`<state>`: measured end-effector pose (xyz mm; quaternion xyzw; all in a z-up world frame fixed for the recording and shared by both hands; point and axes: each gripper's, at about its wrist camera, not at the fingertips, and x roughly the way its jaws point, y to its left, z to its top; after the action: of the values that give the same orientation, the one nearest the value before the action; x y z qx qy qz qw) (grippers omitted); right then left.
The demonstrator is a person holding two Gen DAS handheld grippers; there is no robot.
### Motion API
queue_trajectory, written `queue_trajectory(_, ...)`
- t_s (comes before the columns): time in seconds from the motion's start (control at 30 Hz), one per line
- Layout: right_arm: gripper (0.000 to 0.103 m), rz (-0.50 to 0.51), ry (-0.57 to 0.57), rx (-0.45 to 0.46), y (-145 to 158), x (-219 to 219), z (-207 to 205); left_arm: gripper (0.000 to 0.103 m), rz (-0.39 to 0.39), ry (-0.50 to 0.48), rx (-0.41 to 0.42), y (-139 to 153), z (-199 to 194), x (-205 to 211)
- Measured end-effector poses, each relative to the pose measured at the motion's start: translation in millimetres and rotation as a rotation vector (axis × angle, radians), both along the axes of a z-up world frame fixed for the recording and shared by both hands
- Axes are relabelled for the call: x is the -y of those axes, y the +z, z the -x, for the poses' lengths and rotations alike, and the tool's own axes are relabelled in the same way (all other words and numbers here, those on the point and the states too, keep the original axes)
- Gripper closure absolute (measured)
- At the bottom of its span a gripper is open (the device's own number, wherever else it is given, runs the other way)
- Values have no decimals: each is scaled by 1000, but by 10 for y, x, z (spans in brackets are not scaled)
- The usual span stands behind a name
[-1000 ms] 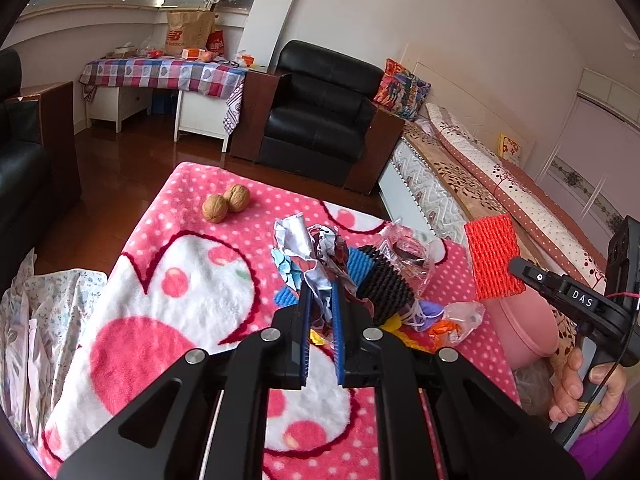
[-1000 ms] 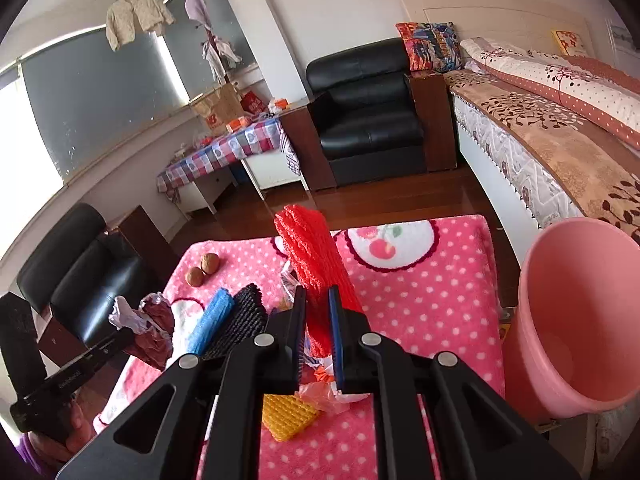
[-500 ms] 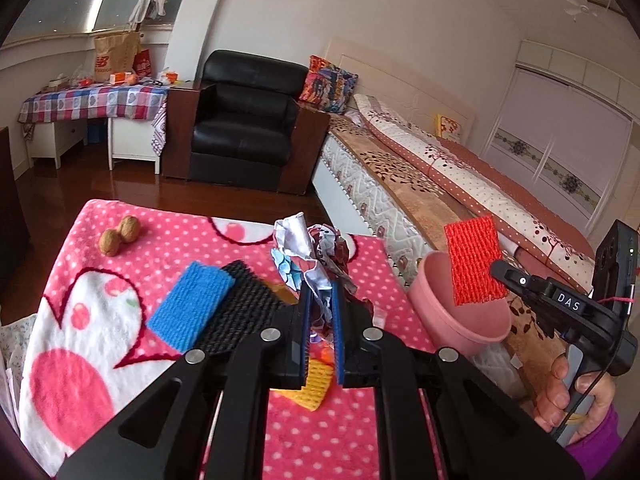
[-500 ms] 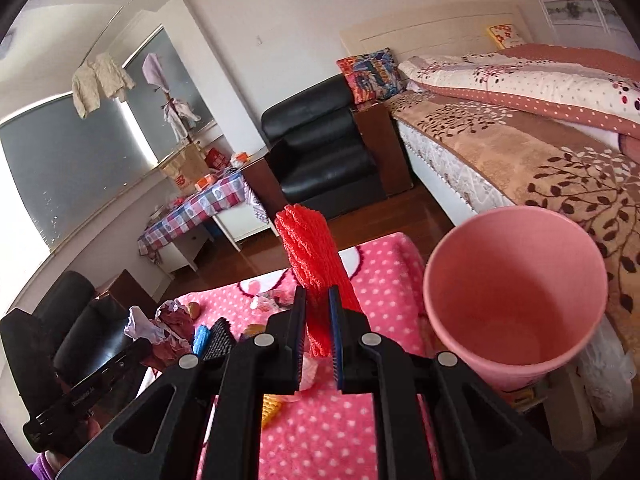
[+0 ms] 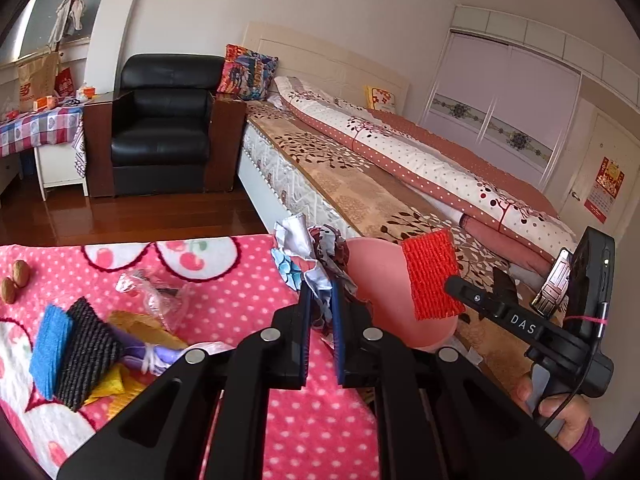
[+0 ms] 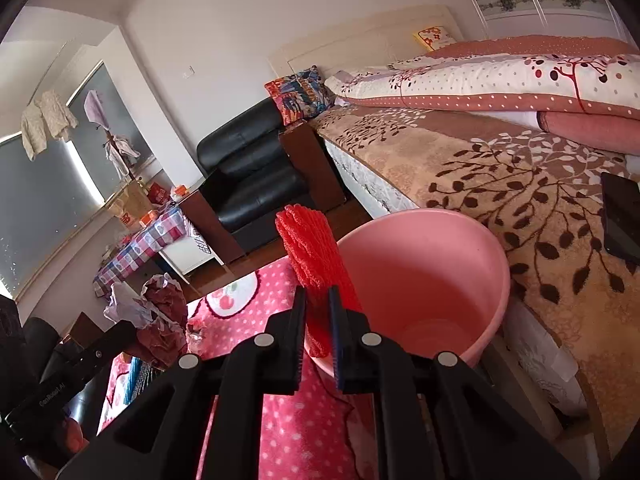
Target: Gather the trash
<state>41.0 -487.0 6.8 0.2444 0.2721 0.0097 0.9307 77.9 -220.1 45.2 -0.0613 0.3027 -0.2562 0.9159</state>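
Observation:
My left gripper (image 5: 320,292) is shut on a crumpled foil wrapper (image 5: 310,252), silver, blue and dark red, held up at the table's right edge. The same wrapper (image 6: 152,304) shows at left in the right wrist view. My right gripper (image 6: 318,300) is shut on a red foam net (image 6: 316,256), which hangs at the near rim of the pink bucket (image 6: 432,280). In the left wrist view the red net (image 5: 430,276) sits in front of the bucket (image 5: 376,276), just right of the wrapper. The bucket looks empty inside.
A pink dotted blanket (image 5: 224,280) covers the table, with blue and black foam pads (image 5: 68,348), yellow scraps, a clear wrapper (image 5: 160,296) and two walnuts (image 5: 14,280). A bed (image 6: 520,184) runs behind the bucket. A black armchair (image 5: 164,128) stands beyond.
Both grippers swung to the right, away from the trash pile, carrying the wrapper and the red net. The pink bucket came close; the net now sits at its rim.

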Motion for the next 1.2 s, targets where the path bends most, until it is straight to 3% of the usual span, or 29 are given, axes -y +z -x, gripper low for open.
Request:
queue_trajectory(0.27,92,-16,-30,-21,-156,174,-84,94,-22,-84,-12,-131,-146,518)
queue_trajectory(0.83,91,-11,-53,-62,-386,354,-259,93,-52,-118,-86,-419,-380,900)
queue_trajectory(0.87,91,-7,-54,-62,-388,352,-265,90,-53,-118,-89,-420,-393,907)
queue_trajectory(0.97,89,2,-58,-61,-380,353,-263,71,-44,-117,-91,-420,-409,915)
queue_trajectory(1.2,75,8,-61,-54,-359,348,-254,69,-30,-116,-81,-367,-377,873)
